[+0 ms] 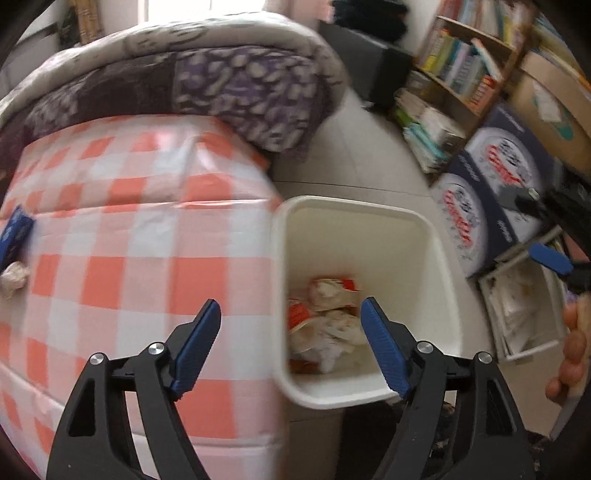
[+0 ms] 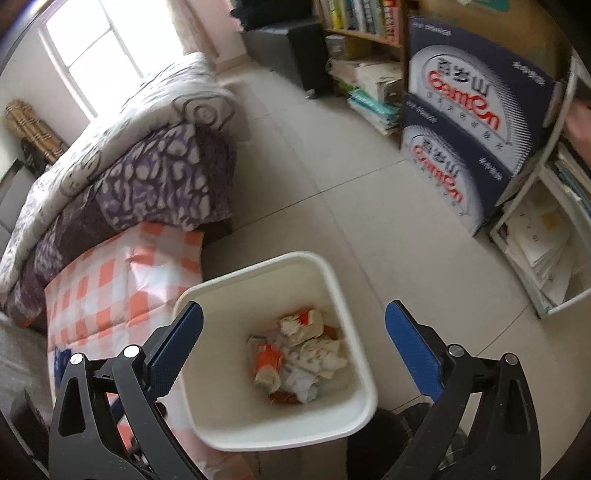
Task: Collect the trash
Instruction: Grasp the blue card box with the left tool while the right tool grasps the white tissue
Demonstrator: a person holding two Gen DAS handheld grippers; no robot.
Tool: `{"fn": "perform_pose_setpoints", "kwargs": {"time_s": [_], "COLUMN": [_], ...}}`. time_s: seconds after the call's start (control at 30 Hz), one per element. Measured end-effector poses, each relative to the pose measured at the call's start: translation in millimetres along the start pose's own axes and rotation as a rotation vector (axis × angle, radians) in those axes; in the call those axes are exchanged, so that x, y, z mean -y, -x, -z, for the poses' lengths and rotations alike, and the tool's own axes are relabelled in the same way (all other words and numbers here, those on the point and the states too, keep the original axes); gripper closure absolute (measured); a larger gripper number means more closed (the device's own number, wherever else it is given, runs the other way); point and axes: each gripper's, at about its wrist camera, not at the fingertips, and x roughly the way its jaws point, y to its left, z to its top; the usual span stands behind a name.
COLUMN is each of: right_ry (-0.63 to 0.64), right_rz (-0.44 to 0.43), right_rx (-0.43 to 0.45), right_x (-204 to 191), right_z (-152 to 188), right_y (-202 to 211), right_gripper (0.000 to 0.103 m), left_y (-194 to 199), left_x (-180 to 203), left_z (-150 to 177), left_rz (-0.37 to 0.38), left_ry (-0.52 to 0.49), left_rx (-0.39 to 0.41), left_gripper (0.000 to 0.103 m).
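A white square bin [image 1: 439, 258] stands on the floor beside a table with an orange-checked cloth [image 1: 129, 240]. Crumpled white and orange wrappers [image 1: 328, 321] lie at its bottom, also seen in the right wrist view [image 2: 299, 354]. My left gripper [image 1: 291, 325] is open and empty over the table edge and the bin's rim. My right gripper [image 2: 295, 332] is open and empty above the bin [image 2: 332, 280]; it also shows at the right edge of the left wrist view [image 1: 550, 254]. A crumpled tissue [image 1: 14, 278] and a blue packet [image 1: 14, 232] lie on the table's far left.
A bed with a purple patterned quilt [image 2: 147, 173] lies behind the table. Stacked dark blue cartons [image 2: 469, 122], a bookshelf [image 2: 365, 22] and a white rack of papers [image 2: 546, 251] line the right side. Tiled floor [image 2: 332, 166] lies between them.
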Motion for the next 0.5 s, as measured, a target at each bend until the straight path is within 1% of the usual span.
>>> {"fn": "perform_pose_setpoints", "kwargs": {"time_s": [0.07, 0.13, 0.2, 0.27, 0.3, 0.4, 0.5], "right_ry": [0.021, 0.035, 0.049, 0.061, 0.066, 0.100, 0.151], "right_rz": [-0.015, -0.019, -0.021, -0.023, -0.025, -0.030, -0.033], "right_rx": [-0.012, -0.017, -0.027, -0.042, -0.048, -0.068, -0.087], "right_x": [-12, -20, -29, -38, -42, -60, -83], "right_z": [4, 7, 10, 13, 14, 21, 29], "right_y": [-2, -3, -6, -9, -11, -18, -25], "right_gripper": [0.008, 0.008, 0.008, 0.007, 0.007, 0.007, 0.007], "left_y": [2, 5, 9, 12, 13, 14, 10], "left_x": [-24, -50, -78, -113, -126, -176, -226], "left_z": [-3, -7, -13, -18, -20, -29, -41], "left_rz": [-0.049, -0.101, -0.173, -0.269, -0.301, -0.406, -0.518], "left_ry": [0.036, 0.064, 0.083, 0.098, 0.105, 0.136, 0.126], "left_rx": [-0.011, -0.013, -0.004, 0.006, 0.008, -0.006, -0.037], "left_gripper": [0.025, 0.022, 0.020, 0.020, 0.020, 0.019, 0.018]}}
